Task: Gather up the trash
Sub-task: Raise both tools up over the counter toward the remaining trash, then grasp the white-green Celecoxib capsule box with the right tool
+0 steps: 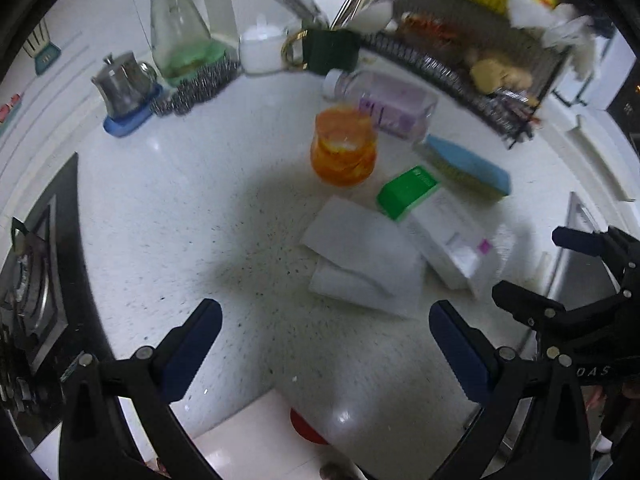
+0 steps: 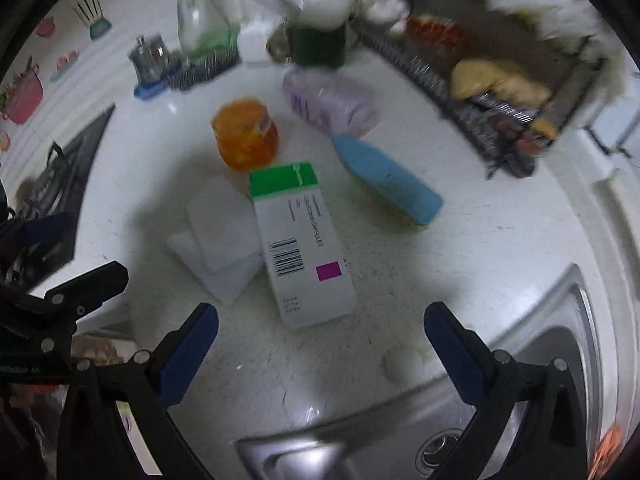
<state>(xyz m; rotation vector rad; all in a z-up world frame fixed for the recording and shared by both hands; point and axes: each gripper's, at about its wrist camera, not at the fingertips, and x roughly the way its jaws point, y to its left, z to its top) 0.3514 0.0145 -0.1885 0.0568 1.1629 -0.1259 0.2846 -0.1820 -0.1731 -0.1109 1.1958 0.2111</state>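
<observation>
— What do the tools look like?
— Both the left gripper (image 1: 325, 344) and the right gripper (image 2: 321, 342) have black frames, dark blue finger pads, silver screws (white lettering at three o'clock).

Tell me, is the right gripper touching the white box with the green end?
Apart. The right wrist view shows bare counter between the open right gripper and the box.

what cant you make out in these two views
- White napkins: right edge hidden under the medicine box, right wrist view.
- Clear bottle: label print too blurred to read, left wrist view.
- Red round thing: mostly covered by a white shape near the bottom edge, left wrist view; unidentifiable.
- Dish rack: contents smeared by motion blur, right wrist view.
</observation>
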